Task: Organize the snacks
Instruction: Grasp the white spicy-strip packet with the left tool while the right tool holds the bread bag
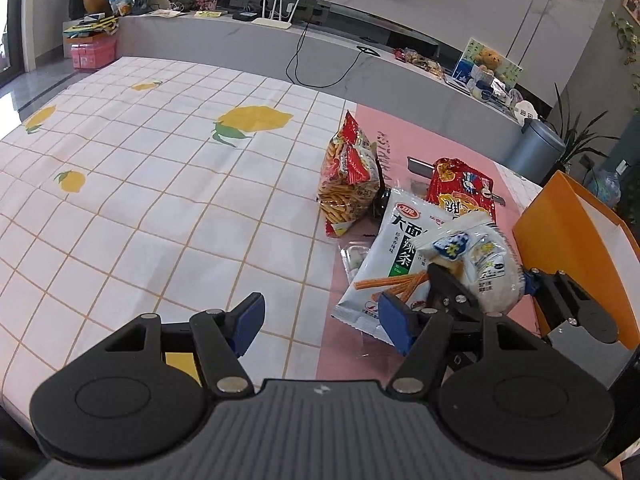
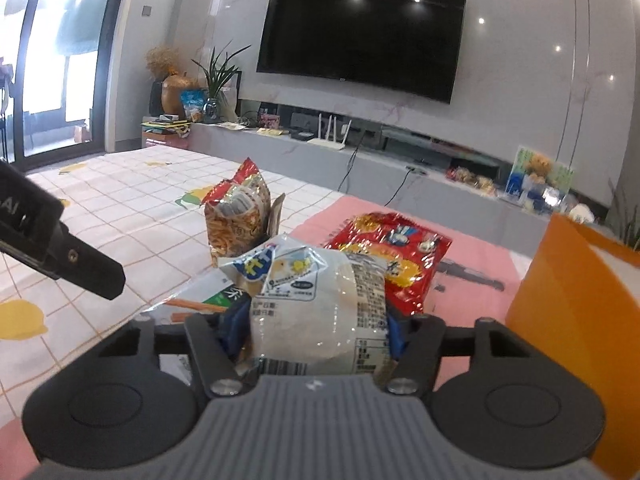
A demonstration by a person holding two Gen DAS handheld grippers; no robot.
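Nearest in the right wrist view, the right gripper (image 2: 316, 330) has its two blue pads clenched on a pale, clear-wrapped bun packet (image 2: 316, 304), one pad on each side of the wrapper. The packet fills the gap between the jaws and its crimped blue-and-yellow end points away toward 11 o'clock.

In the left wrist view, the left gripper (image 1: 324, 318) hangs with its jaws released and wide apart, nothing between them; its right pad sits over the lower edge of a white spicy-stick packet (image 1: 388, 264). That white packet lies flat on a pink mat (image 1: 352, 344), and the bun packet rests partly on top of it at about 2 o'clock from the left gripper.

Just beyond, at 1 o'clock, a red snack bag (image 1: 464, 192) lies flat on the mat, touching the white packet's far edge. At 12 o'clock a red-and-yellow bag of stick snacks (image 1: 348, 176) stands upright near the mat's left border (a small dark item behind it is too hidden to identify).

At 3 o'clock an orange box (image 1: 576, 240) stands open at the table's right edge, beside the bun packet. The mat lies on a white grid tablecloth (image 1: 140, 184) printed with yellow lemons.

Farthest back, a grey media shelf (image 2: 312, 156) carries a white router (image 2: 334, 136), under a wall-mounted television (image 2: 360, 36).
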